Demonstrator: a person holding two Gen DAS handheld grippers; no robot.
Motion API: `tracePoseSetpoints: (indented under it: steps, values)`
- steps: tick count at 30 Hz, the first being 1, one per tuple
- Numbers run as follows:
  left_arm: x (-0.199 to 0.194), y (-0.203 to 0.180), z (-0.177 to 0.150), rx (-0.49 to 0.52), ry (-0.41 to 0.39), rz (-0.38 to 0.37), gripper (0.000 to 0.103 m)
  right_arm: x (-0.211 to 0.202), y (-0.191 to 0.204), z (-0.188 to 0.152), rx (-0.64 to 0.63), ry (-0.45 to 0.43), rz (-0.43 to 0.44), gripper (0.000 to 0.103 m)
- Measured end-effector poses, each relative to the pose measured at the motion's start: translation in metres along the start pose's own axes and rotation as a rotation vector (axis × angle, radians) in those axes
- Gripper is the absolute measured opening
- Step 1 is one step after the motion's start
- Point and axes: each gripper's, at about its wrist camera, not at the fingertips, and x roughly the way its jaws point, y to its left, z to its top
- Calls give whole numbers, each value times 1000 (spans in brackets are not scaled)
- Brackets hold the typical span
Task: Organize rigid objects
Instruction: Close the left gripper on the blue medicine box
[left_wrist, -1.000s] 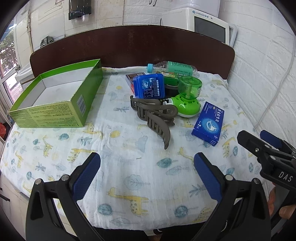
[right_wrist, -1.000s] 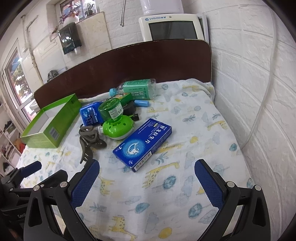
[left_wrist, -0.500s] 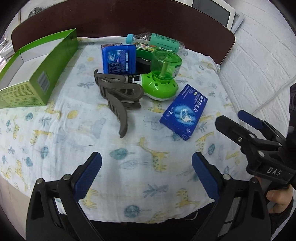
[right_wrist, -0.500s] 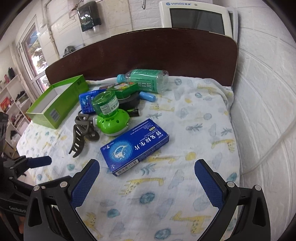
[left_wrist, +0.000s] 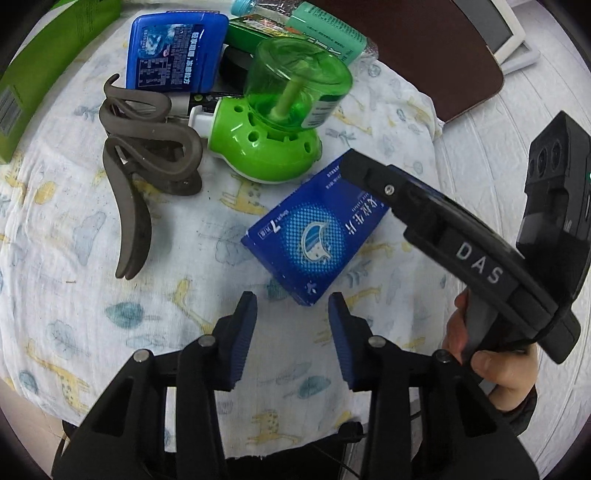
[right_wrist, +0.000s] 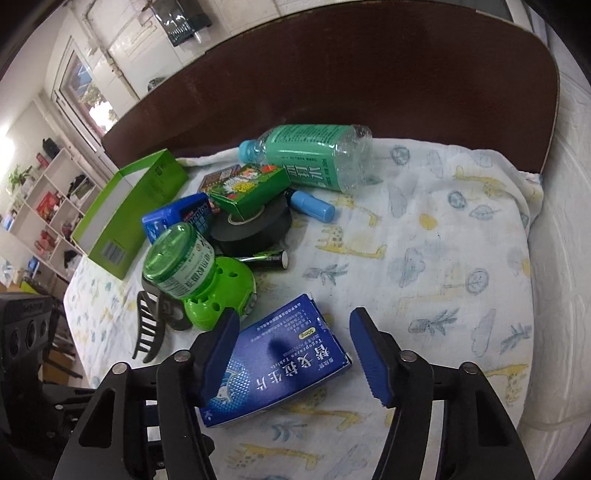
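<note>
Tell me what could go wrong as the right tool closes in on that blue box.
1. The right tool is open over the blue box, which lies askew between its fingers; closing may twist or crush it.
2. The green repellent bottle stands right beside the box; a finger could knock it.
3. The left tool is open near the box's other end; the two tools might collide.

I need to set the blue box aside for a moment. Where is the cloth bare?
Bare cloth lies between the blue box and the white wall, beyond the bottle. Another patch sits nearside of the hair claw. Crowded around the green vaporizer and tape roll.
</note>
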Motion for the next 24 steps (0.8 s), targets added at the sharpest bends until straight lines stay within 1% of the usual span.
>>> tracePoseSetpoints:
  steps: [2,4,5,6,9,11,13,15,18,19,21,23,24]
  values:
    - [0,2,6,-27,-10,-5,37,9,-2,-1,1,22,0,56]
    - [-2,3,12,-35,-24,3,37,15,-3,-5,14,40,10,45]
    - [-3,4,14,-41,-31,12,37,15,-4,-8,21,42,19,44]
    - [-5,6,16,-41,-38,16,37,13,-5,-10,31,36,30,41]
    - [-11,13,19,-28,-49,33,36,1,-7,-24,96,34,27,36]
    - [-12,17,20,4,-61,52,36,-10,-4,-40,133,26,31,36]
    - [-11,18,21,61,-63,69,37,-15,10,-57,118,24,36,36]
    - [-11,20,21,91,-58,72,37,-21,17,-68,112,8,17,36]
    - [-12,19,19,122,-59,80,37,-33,15,-67,138,-53,-25,36]
    - [-12,19,19,123,-62,78,37,-34,12,-64,153,-57,-30,36]
    - [-7,16,23,137,-74,78,37,-29,7,-57,174,-43,-31,36]
    - [-5,14,21,155,-91,88,39,-18,3,-56,187,-13,-27,36]
    - [-5,12,18,175,-106,99,39,-13,1,-56,201,-8,3,36]
